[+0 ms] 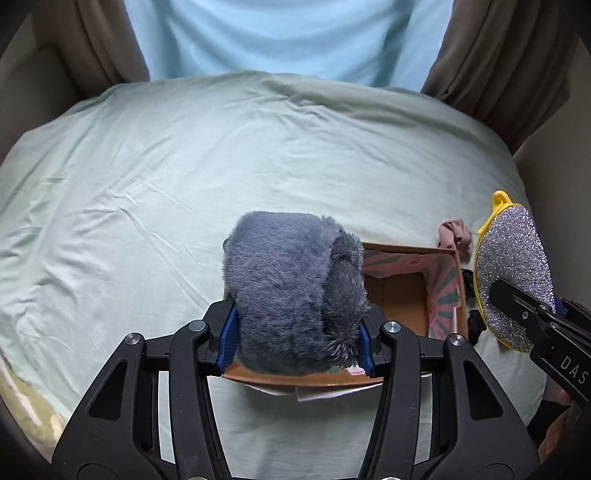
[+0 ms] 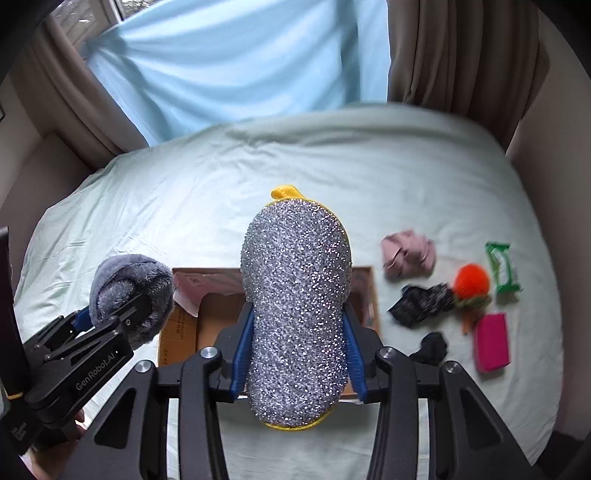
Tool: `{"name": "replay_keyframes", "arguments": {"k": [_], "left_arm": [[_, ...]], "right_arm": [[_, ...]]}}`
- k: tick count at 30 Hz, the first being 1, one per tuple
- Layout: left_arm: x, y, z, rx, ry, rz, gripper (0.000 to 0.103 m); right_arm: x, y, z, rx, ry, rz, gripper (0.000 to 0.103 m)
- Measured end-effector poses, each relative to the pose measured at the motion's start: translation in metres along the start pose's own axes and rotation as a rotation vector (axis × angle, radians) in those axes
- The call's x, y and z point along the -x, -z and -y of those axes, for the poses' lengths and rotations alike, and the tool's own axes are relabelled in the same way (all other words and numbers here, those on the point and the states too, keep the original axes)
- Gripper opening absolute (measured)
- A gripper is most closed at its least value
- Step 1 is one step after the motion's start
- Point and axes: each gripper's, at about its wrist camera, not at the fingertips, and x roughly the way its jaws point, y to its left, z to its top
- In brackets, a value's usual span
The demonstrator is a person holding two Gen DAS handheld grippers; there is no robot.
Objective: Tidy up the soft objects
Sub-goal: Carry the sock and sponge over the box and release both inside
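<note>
Mid-drop-off: left gripper (image 1: 297, 328) jaws clamp the grey plush (image 1: 291, 291) over the cardboard box (image 1: 402, 295), right gripper (image 2: 297, 354) pinches the glitter sponge (image 2: 295, 306) at 3 o'clock of it — next, lower and let go.

Both wrist views look down, close — sharing the cardboard box (image 1: 406, 295).

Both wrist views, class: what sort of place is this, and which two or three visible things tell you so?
Most likely a bedroom. A wide bed under a wrinkled pale green sheet fills both views, brown curtains hang behind it beside a window, and small household soft items lie around a cardboard box on the bed.
</note>
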Motion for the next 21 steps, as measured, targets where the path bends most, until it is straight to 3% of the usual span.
{"name": "replay_keyframes", "arguments": {"k": [5,11,18,21], "left_arm": [[-0.044,-0.007,-0.007,0.005,0.001,-0.107,0.047],[-0.101,-0.004,-0.002,-0.054,-0.006,-0.242,0.047],[-0.145,0.002,0.006,-0.130,0.010,-0.343,0.047],[-0.150,0.004,0.015,-0.184,0.016,-0.360,0.058]], "right_arm": [[-0.064,-0.003,0.003,-0.138,-0.041,-0.180,0.040],[-0.122,0.000,0.013,-0.267,-0.052,-0.331,0.040],[-0.167,0.005,0.017,-0.345,-0.065,-0.449,0.040],[-0.180,0.006,0.016,-0.357,-0.068,-0.475,0.044]]}}
